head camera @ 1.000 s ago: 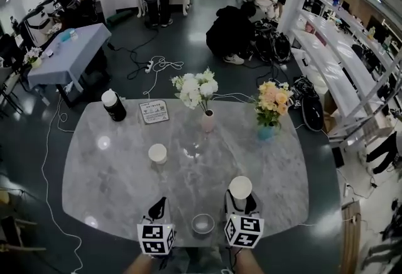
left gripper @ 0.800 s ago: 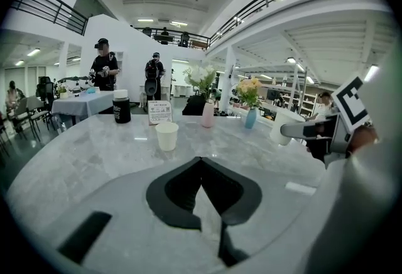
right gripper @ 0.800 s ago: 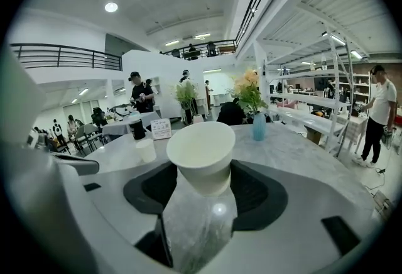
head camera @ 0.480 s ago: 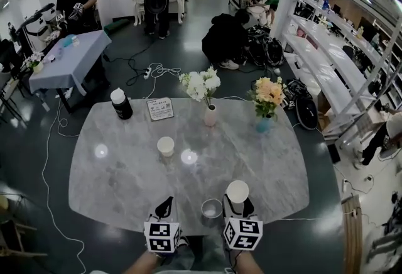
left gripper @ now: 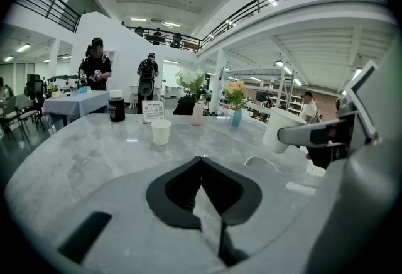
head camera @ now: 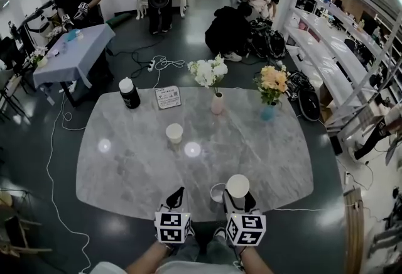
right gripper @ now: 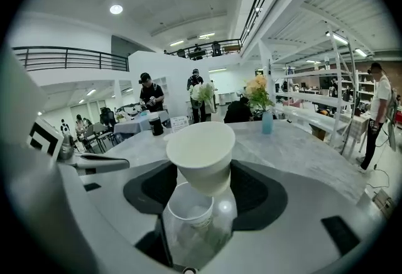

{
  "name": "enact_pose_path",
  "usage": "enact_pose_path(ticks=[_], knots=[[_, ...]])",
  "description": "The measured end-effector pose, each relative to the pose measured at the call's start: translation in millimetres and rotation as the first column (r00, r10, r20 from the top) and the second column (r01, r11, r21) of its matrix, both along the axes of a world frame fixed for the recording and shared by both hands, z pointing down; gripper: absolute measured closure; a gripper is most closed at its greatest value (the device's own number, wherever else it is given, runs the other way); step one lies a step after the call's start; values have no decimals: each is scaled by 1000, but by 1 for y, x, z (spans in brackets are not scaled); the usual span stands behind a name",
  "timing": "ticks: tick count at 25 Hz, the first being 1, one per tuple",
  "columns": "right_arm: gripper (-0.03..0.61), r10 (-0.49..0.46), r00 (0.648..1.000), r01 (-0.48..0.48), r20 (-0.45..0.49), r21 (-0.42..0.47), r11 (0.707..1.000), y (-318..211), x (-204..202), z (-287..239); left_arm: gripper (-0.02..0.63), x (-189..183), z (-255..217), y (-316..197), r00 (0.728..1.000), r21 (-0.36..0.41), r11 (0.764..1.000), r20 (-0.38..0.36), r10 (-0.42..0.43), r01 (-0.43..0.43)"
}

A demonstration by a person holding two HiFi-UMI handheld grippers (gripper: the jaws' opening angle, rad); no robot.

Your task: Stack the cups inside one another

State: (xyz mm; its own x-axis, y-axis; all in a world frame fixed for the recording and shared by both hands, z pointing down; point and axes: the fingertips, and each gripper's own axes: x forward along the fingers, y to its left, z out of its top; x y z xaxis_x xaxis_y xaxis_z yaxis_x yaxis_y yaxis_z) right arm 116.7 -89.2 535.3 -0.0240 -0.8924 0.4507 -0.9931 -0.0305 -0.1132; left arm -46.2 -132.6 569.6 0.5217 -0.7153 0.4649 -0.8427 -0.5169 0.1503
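Observation:
My right gripper is shut on a white paper cup, held slightly tilted over the marble table's front edge. Just left of it stands a clear cup. In the right gripper view that clear cup lies below the held one, with a white rim showing inside it. A second white cup stands alone mid-table. My left gripper is shut on nothing near the front edge, left of the clear cup.
Along the table's far side stand a black bottle with a white lid, a sign card, a pink vase of white flowers and a blue vase of yellow flowers. People, cables and a cloth-covered table are beyond.
The head view has drawn back from the table. My right gripper with its white cup has come closer to the clear cup, now right beside it. The left gripper stays shut.

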Motion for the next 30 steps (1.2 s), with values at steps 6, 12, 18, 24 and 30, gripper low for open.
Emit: enact_pose_path(ticks=[6,12,18,24,30], knots=[[337,-80,997,80,12,-5,997,6,-14,2,614,3,-3,14,999,1,999,-1,-35,35],[337,-147,988,148,47,-20,989,14,-22,7,614,-5,-3,33,995,-10,995,25,-101,102],[337,-184,981,186,52,-29,982,15,-27,10,614,-18,-5,40,988,-8,988,30,-152,153],[337,-215,975,218,53,-54,974,13,-33,20,614,-25,5,43,983,-24,983,30,-181,181],[337,-218,975,222,47,-76,972,12,-36,30,614,-24,15,49,983,-48,982,34,-181,183]])
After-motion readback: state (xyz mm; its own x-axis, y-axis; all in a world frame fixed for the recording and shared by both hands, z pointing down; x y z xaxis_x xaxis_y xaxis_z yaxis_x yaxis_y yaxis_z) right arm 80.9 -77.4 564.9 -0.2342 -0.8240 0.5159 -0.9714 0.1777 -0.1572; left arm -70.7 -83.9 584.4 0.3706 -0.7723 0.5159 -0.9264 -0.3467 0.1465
